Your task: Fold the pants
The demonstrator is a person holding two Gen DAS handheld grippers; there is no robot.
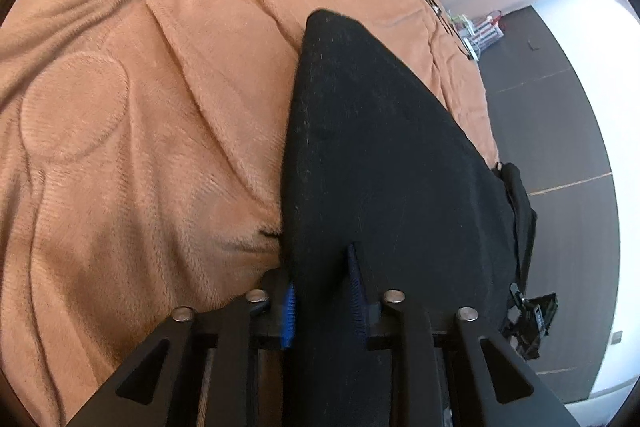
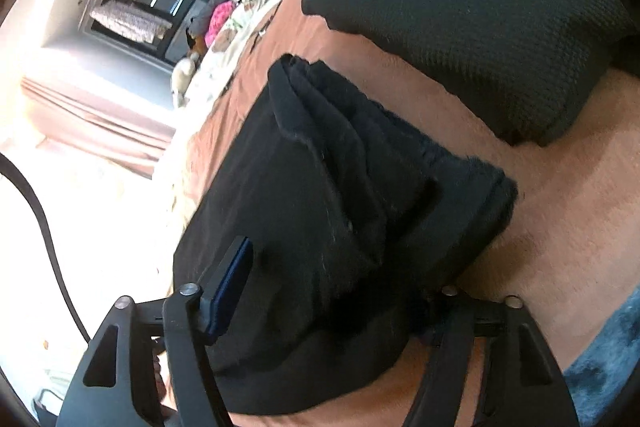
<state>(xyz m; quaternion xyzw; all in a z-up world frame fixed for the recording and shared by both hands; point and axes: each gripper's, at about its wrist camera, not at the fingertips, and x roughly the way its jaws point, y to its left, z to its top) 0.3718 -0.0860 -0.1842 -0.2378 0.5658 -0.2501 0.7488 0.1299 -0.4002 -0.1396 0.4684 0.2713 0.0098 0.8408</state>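
We see the black pants (image 1: 384,147) lying on a bed under a tan plush blanket (image 1: 140,99), stretching forward from the left tongs (image 1: 322,291). A fold of the black fabric sits between the blue pads (image 1: 289,311) of the left tongs, which are pinched nearly together on it. In the right wrist view, the right tongs (image 2: 332,291) stand about half apart around the bunched, folded end of the pants (image 2: 320,207); the near blue pad (image 2: 232,287) lies against the fabric, while the far finger is hidden behind the cloth, so we cannot tell whether they actually clamp it. Beyond the pants, above the right tongs, a separate black knit garment (image 2: 480,7) rests on the blanket. Dark floor (image 1: 560,99) lies to the right of the left tongs.
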